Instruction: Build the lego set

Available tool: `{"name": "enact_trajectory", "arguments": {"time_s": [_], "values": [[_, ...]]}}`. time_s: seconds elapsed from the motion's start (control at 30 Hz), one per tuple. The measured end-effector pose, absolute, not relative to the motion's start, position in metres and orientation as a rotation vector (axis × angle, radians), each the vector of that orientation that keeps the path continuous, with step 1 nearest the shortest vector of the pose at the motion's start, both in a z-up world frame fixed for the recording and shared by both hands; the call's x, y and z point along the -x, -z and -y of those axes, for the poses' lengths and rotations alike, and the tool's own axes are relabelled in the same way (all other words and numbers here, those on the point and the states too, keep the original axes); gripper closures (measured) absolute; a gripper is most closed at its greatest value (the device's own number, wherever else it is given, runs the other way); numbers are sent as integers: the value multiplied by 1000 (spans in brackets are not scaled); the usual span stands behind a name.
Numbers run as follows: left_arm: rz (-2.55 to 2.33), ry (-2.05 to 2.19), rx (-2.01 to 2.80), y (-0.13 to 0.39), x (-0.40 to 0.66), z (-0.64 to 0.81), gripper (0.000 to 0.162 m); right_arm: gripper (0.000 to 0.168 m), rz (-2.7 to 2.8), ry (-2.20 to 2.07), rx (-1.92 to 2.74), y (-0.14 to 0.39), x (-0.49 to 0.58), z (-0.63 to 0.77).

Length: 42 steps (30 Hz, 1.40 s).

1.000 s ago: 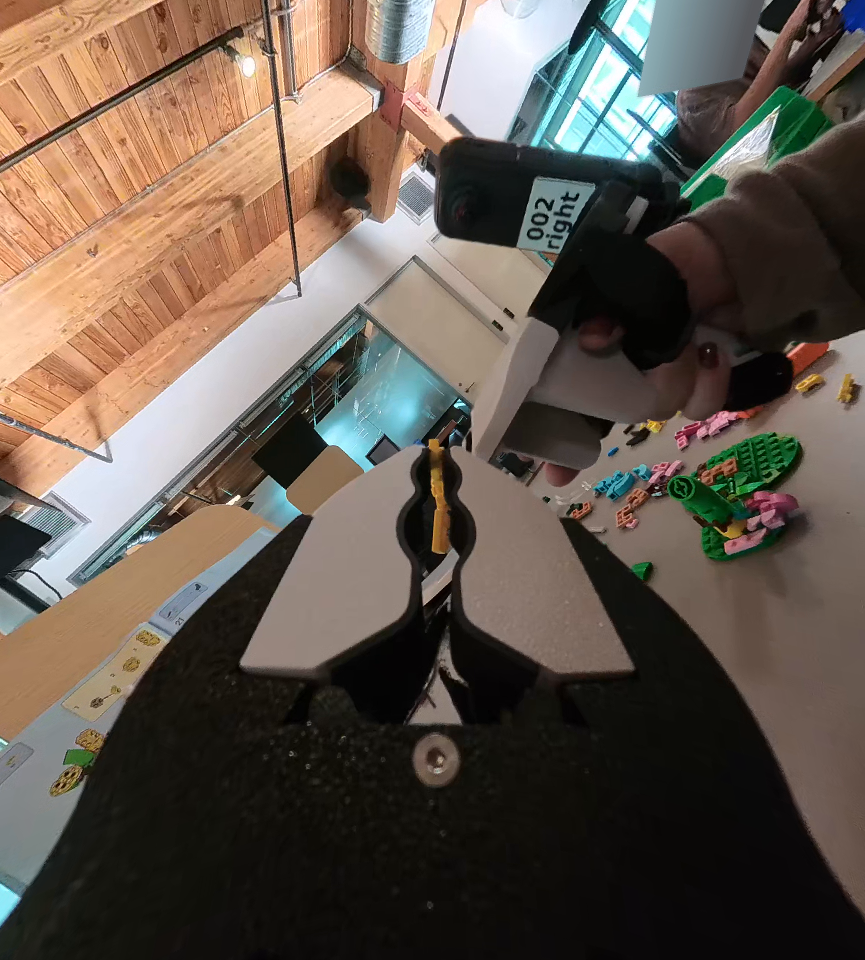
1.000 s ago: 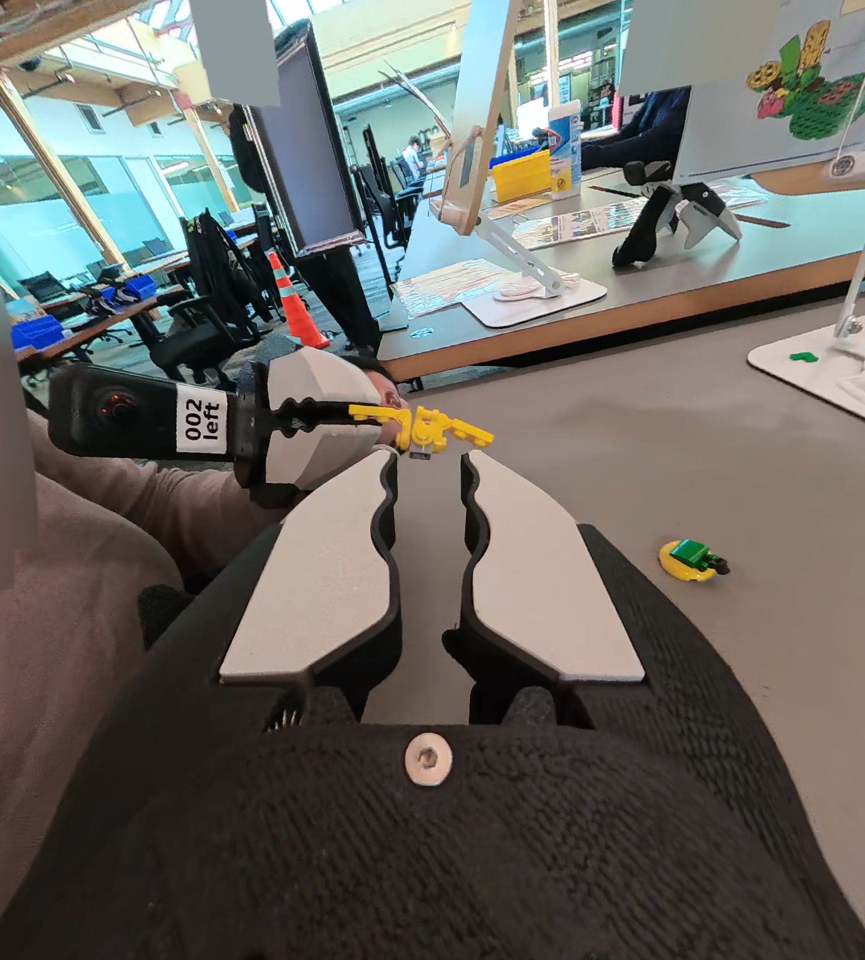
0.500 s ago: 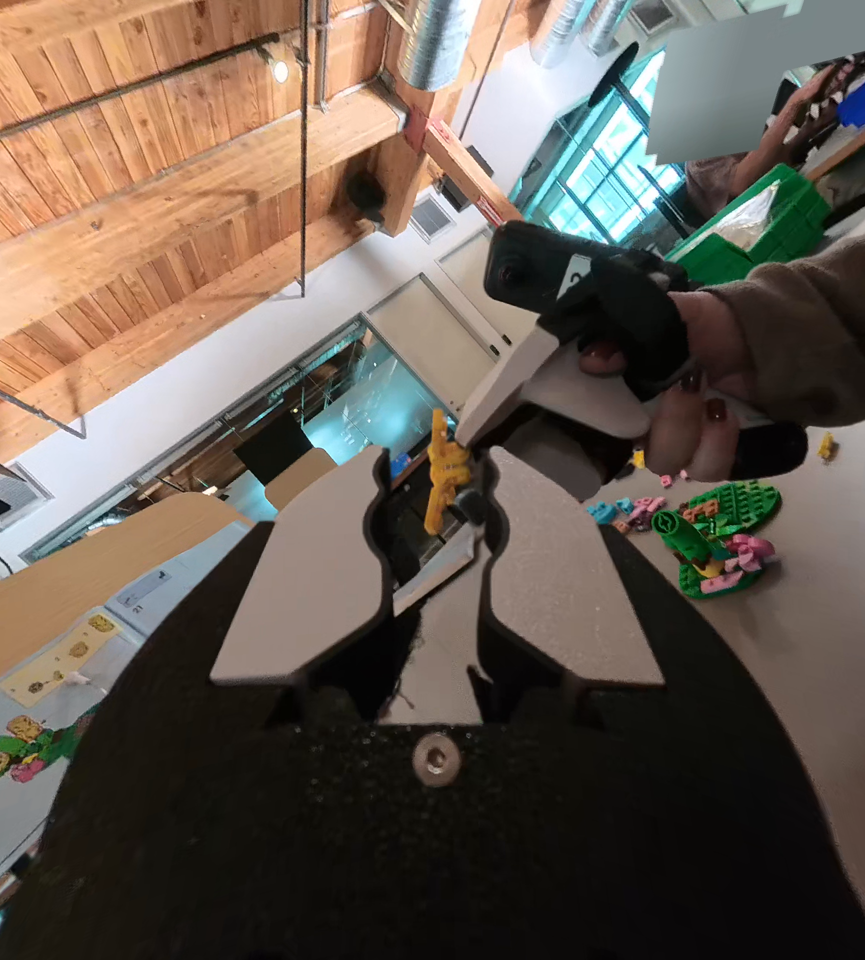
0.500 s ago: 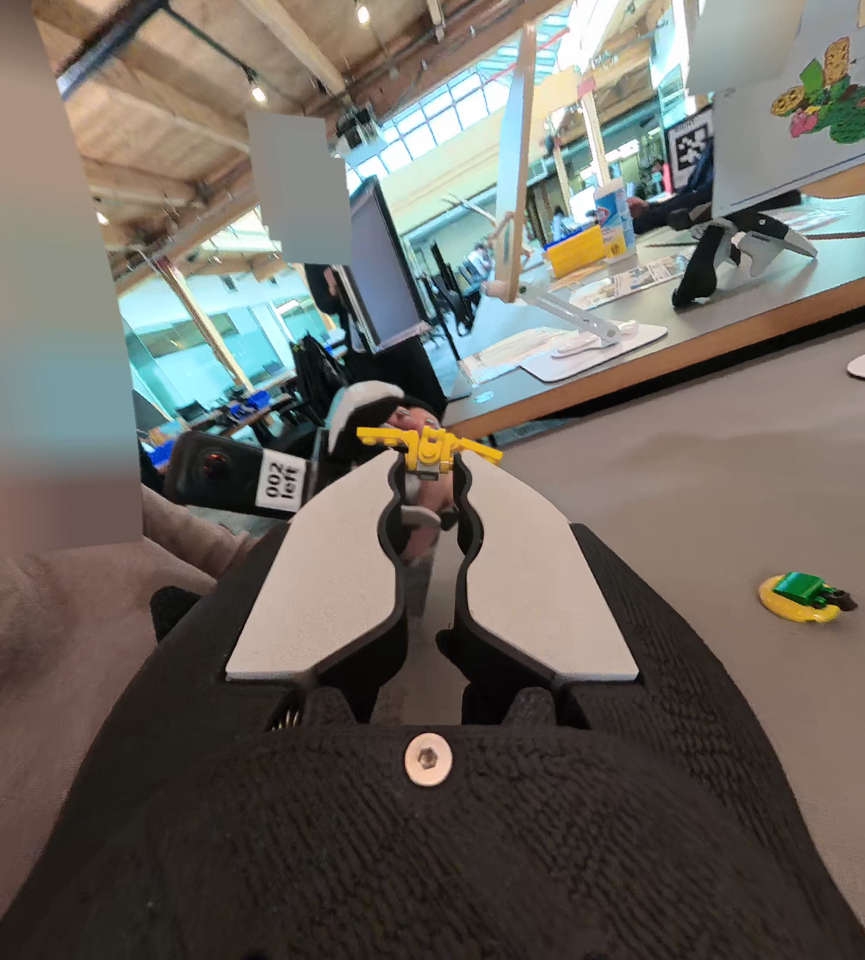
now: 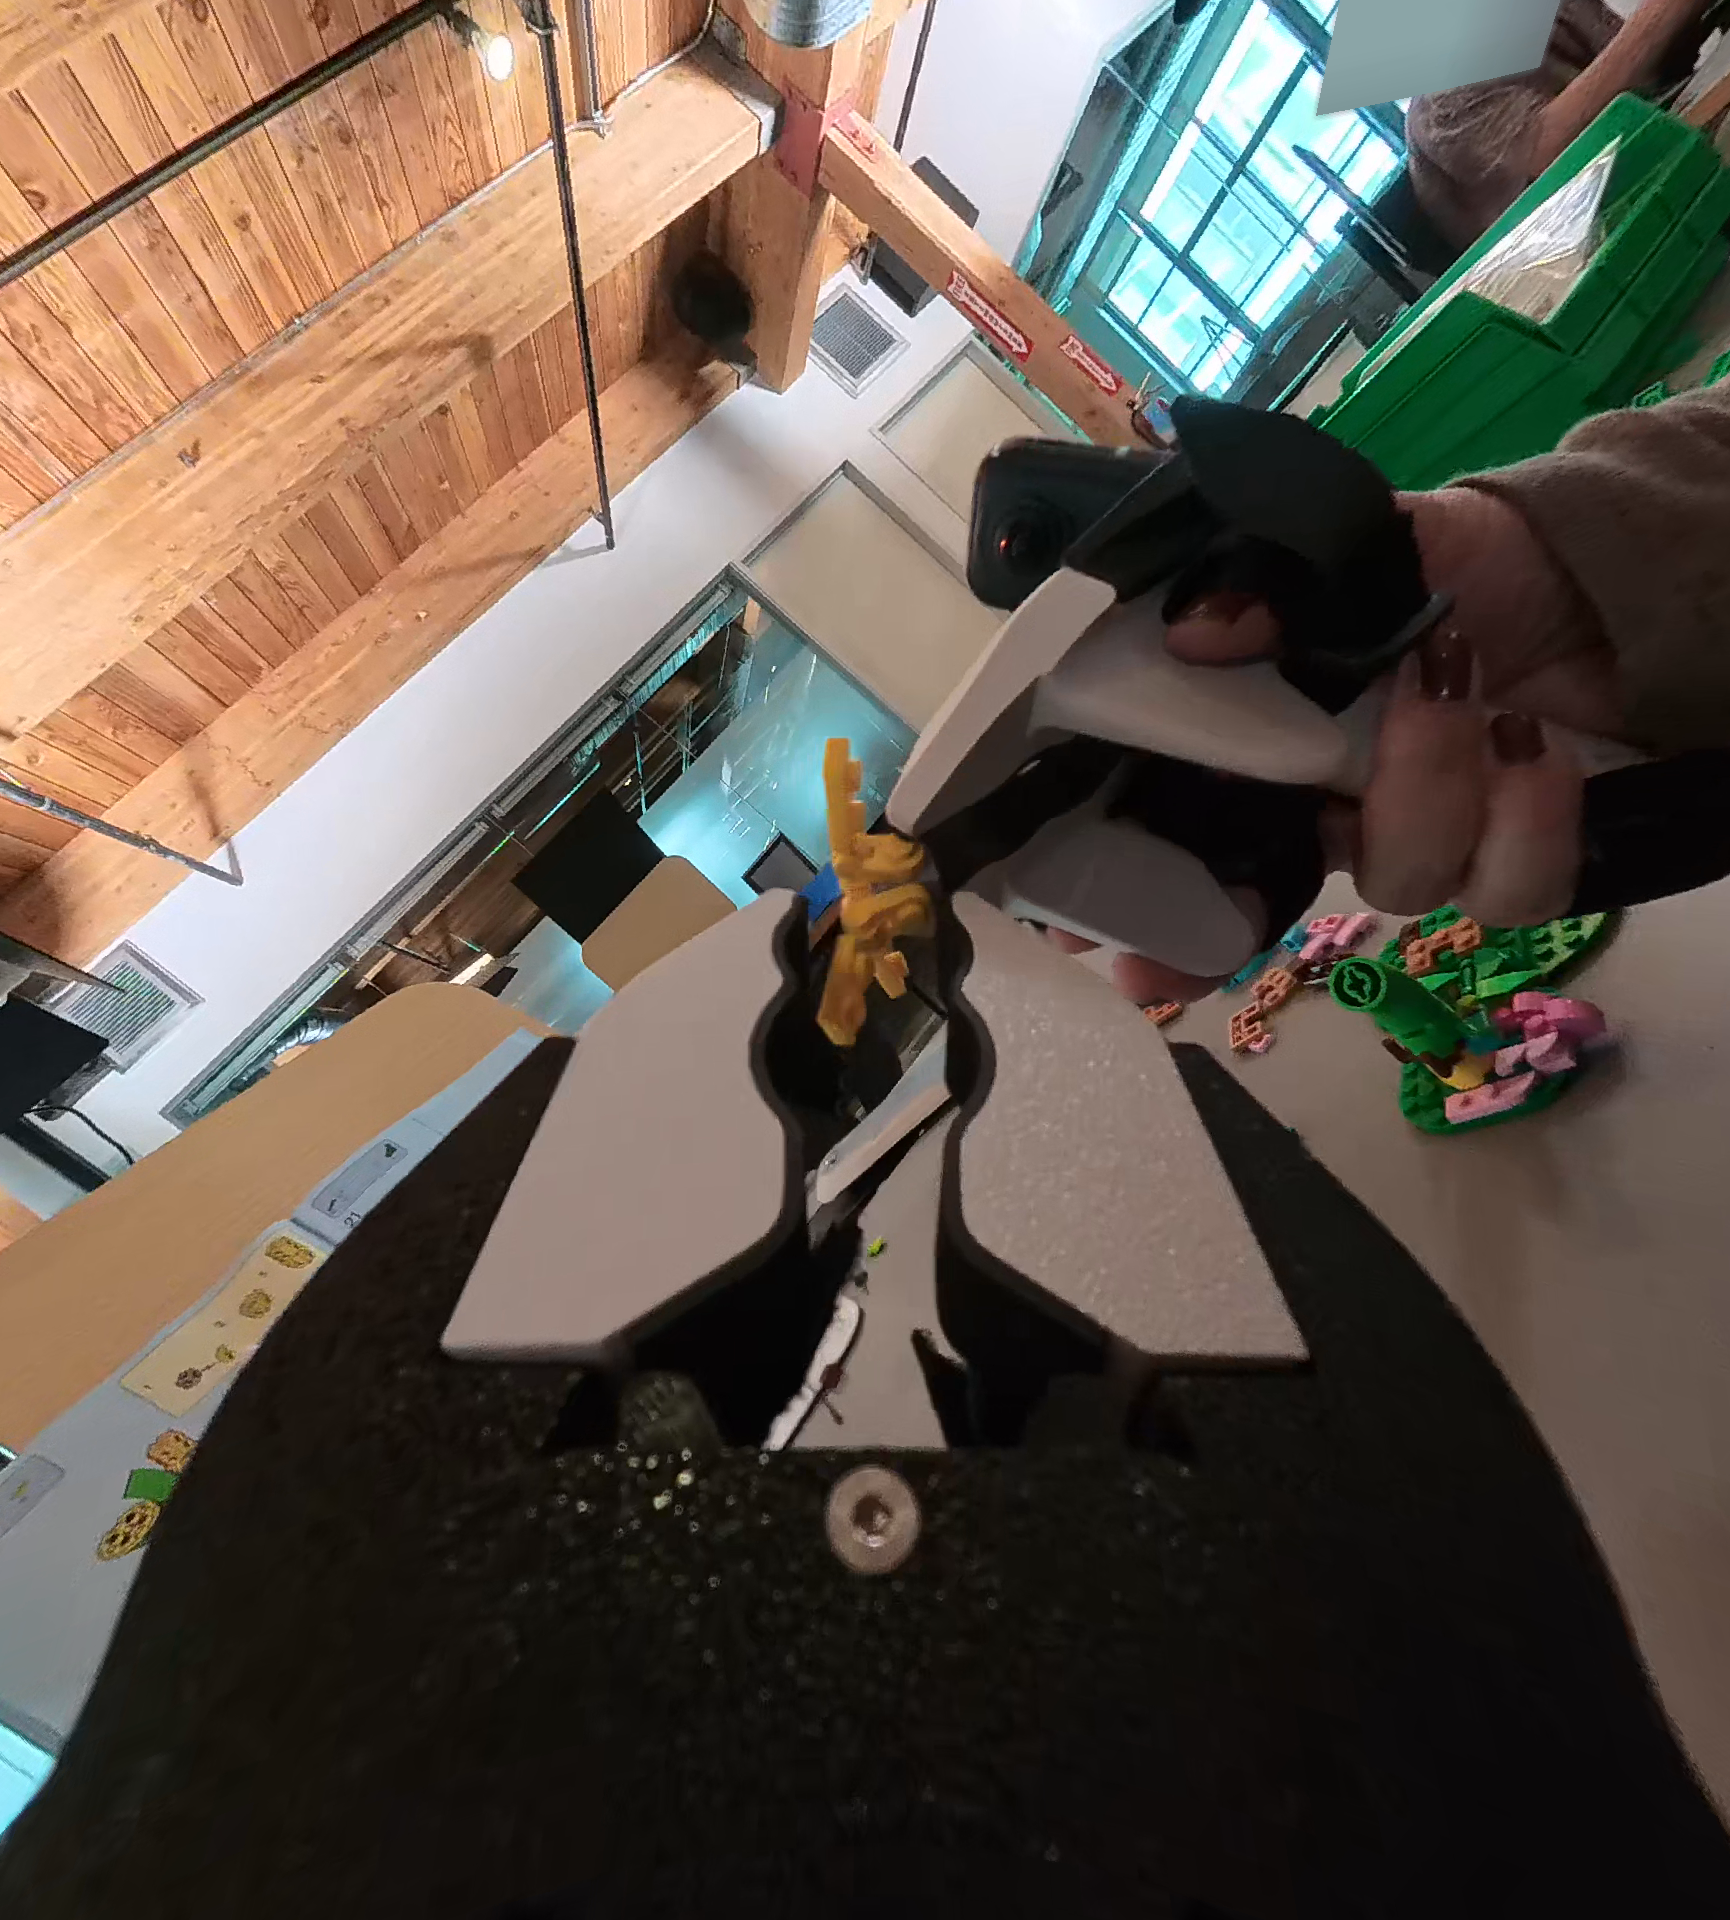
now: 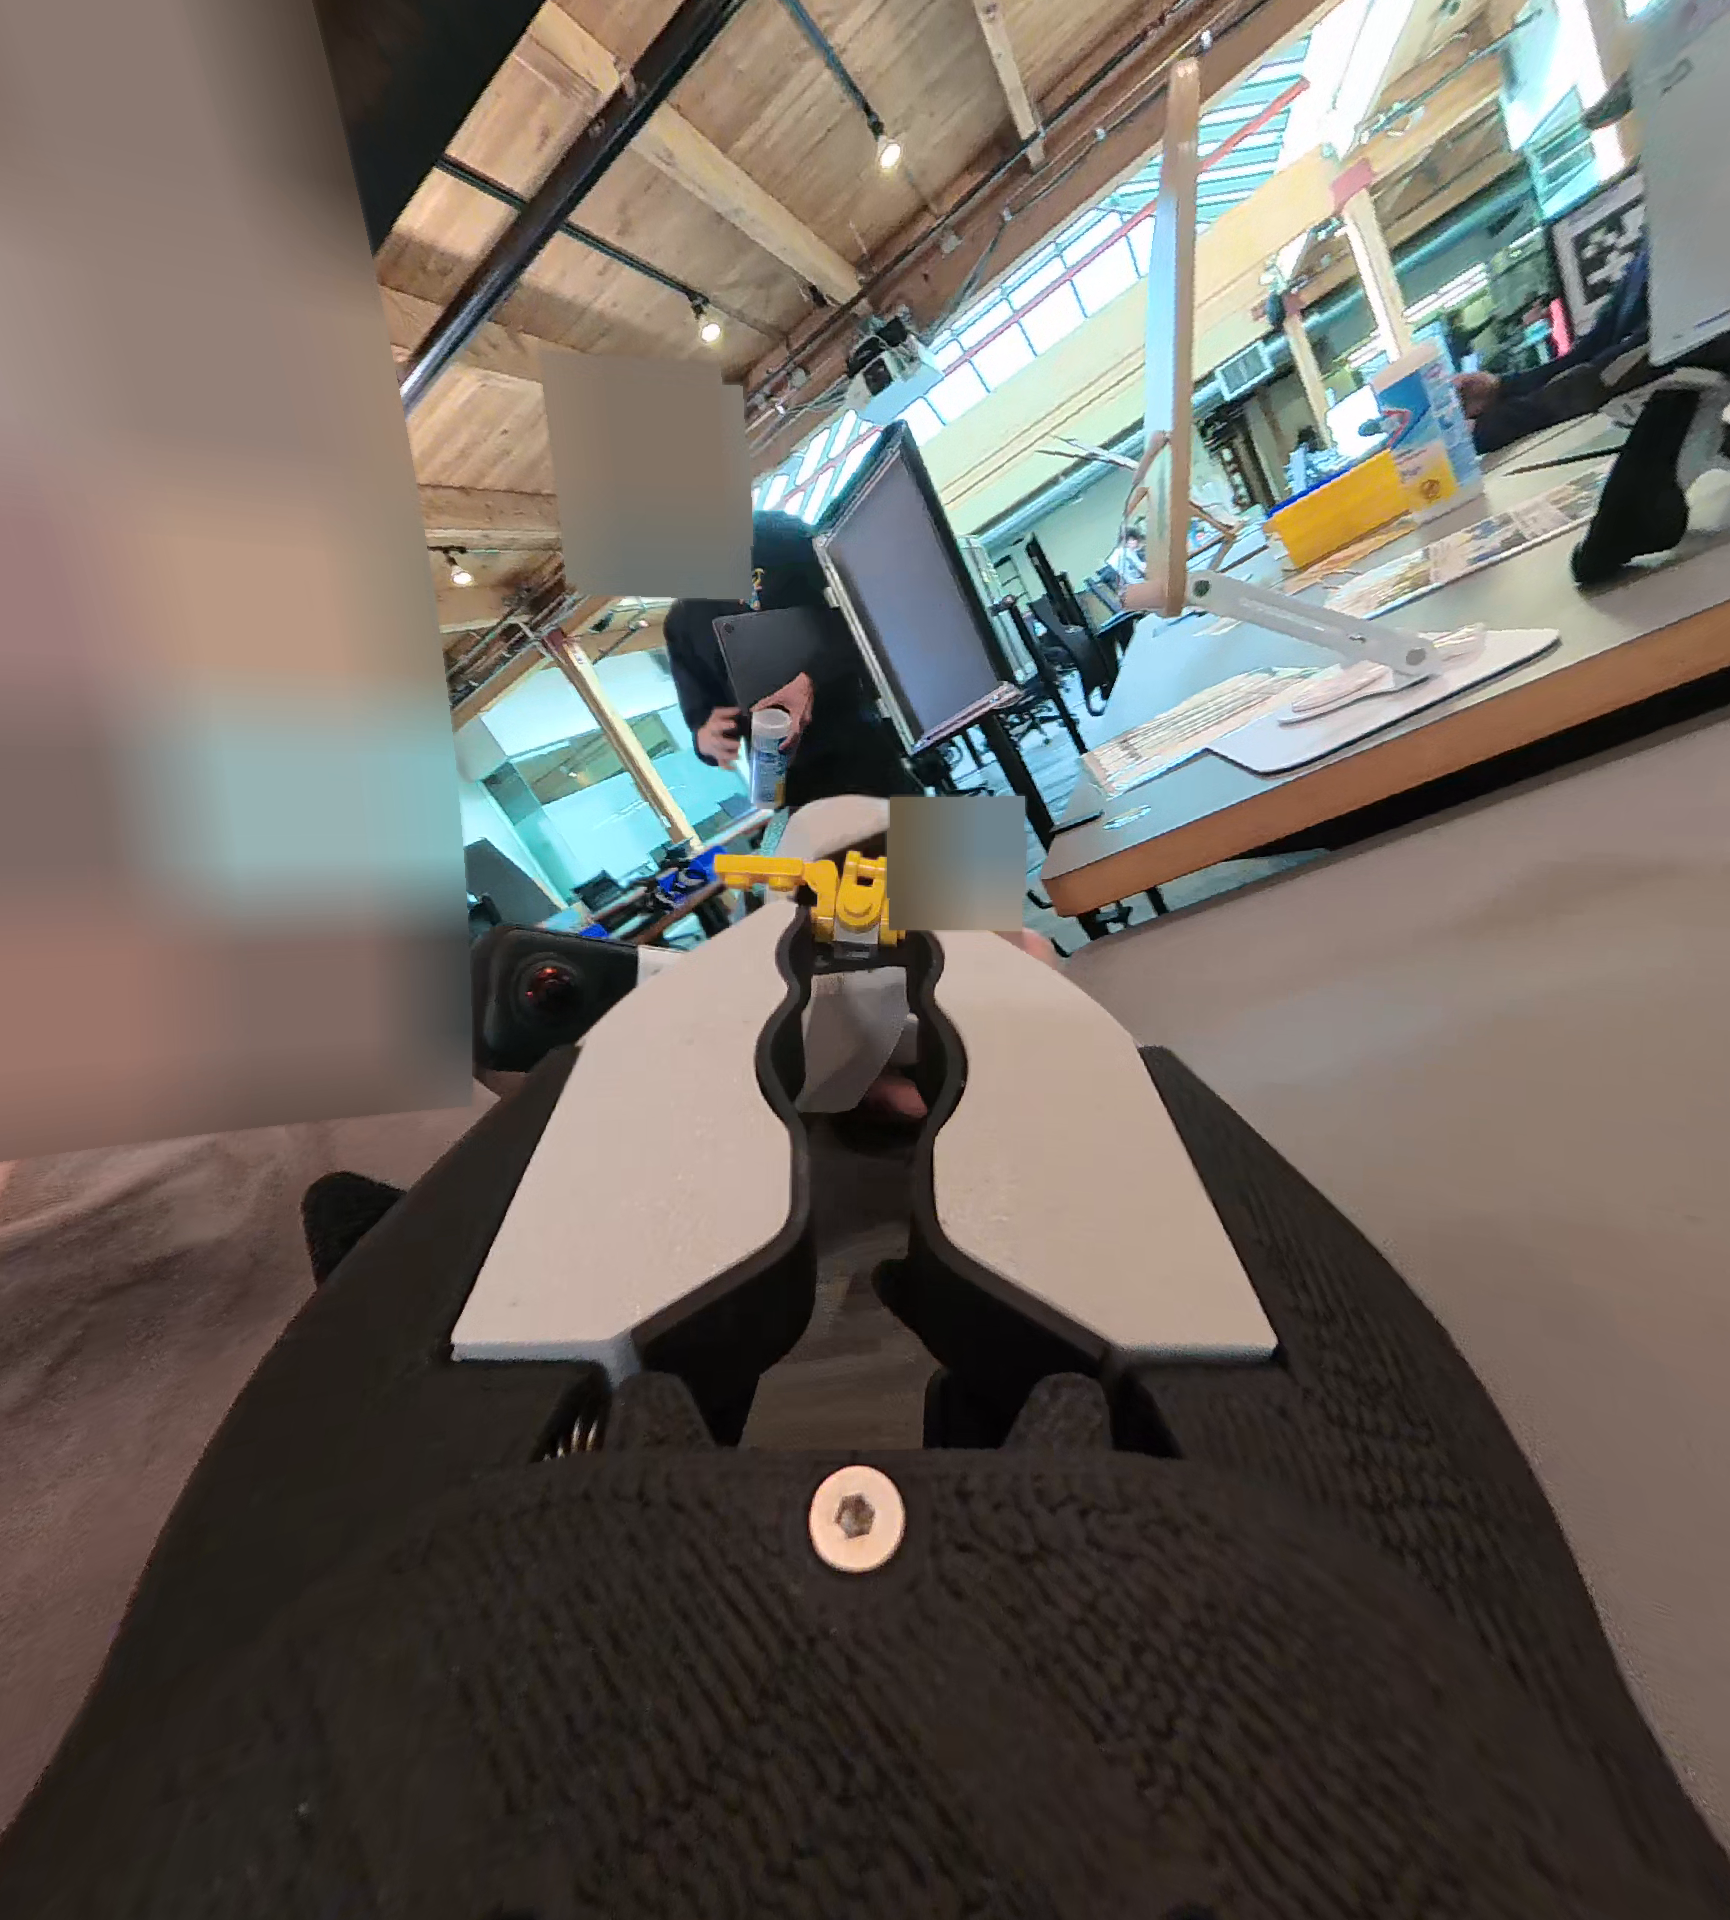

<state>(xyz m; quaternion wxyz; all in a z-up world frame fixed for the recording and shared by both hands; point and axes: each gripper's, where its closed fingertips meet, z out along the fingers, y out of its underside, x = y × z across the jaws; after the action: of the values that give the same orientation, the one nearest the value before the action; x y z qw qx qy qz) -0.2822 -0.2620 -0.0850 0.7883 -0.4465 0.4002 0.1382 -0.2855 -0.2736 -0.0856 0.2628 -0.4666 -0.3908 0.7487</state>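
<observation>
A yellow lego piece [image 5: 866,914] with branching arms is held in the air between both grippers. My right gripper [image 6: 861,930] is shut on the piece's small grey base [image 6: 848,935]. In the left wrist view the right gripper [image 5: 928,857] comes in from the right, held by a hand [image 5: 1463,748]. My left gripper [image 5: 871,914] is open, its fingertips on either side of the piece, apart from it. One of the left gripper's white fingers [image 6: 856,1039] shows behind the piece in the right wrist view.
A green lego build with pink flowers [image 5: 1463,1029] stands on the grey table [image 5: 1515,1403], with loose pink and orange pieces [image 5: 1266,1013] beside it. Green bins [image 5: 1526,312] are at the back. A printed instruction sheet [image 5: 217,1340] stands at the left. A person [image 6: 767,675] stands by a monitor [image 6: 902,613] beyond. Less than 4 cm separates the two grippers' tips.
My left gripper was shut on the yellow piece and has opened. My right gripper came up to the piece and closed on its base. Both views tilted upward.
</observation>
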Motion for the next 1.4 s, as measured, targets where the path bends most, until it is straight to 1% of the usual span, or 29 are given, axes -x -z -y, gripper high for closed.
{"name": "enact_trajectory", "arguments": {"time_s": [0.1, 0.2, 0.47, 0.83, 0.87, 0.9, 0.97, 1.07, 1.13, 1.27, 1.33, 1.4], "values": [[-855, -296, 949, 82, 282, 264, 134, 153, 1048, -2086, 1257, 85, 284, 275], [-863, -322, 953, 82, 281, 263, 134, 153, 1046, -2104, 1261, 86, 285, 277], [-865, -375, 951, 84, 281, 262, 143, 153, 998, -2117, 1262, 86, 287, 274], [-868, -372, 991, 89, 285, 257, 145, 153, 995, -2057, 1296, 90, 290, 269], [-859, -388, 995, 89, 288, 256, 145, 150, 986, -2033, 1305, 91, 290, 267], [-854, -399, 995, 89, 290, 255, 146, 143, 972, -2009, 1310, 89, 288, 263], [-845, -401, 1010, 92, 296, 253, 146, 137, 925, -1965, 1310, 80, 274, 250], [-833, -412, 1039, 102, 303, 245, 145, 136, 834, -1768, 1327, 65, 239, 216], [-842, -420, 1049, 112, 304, 240, 145, 140, 834, -1559, 1407, 69, 214, 194], [-896, -425, 1068, 138, 296, 234, 145, 142, 952, -1071, 1646, 108, 165, 161], [-928, -414, 1090, 151, 291, 232, 145, 146, 998, -830, 1700, 125, 134, 151], [-934, -402, 1093, 160, 288, 231, 145, 149, 1073, -688, 1757, 141, 104, 151]]}}
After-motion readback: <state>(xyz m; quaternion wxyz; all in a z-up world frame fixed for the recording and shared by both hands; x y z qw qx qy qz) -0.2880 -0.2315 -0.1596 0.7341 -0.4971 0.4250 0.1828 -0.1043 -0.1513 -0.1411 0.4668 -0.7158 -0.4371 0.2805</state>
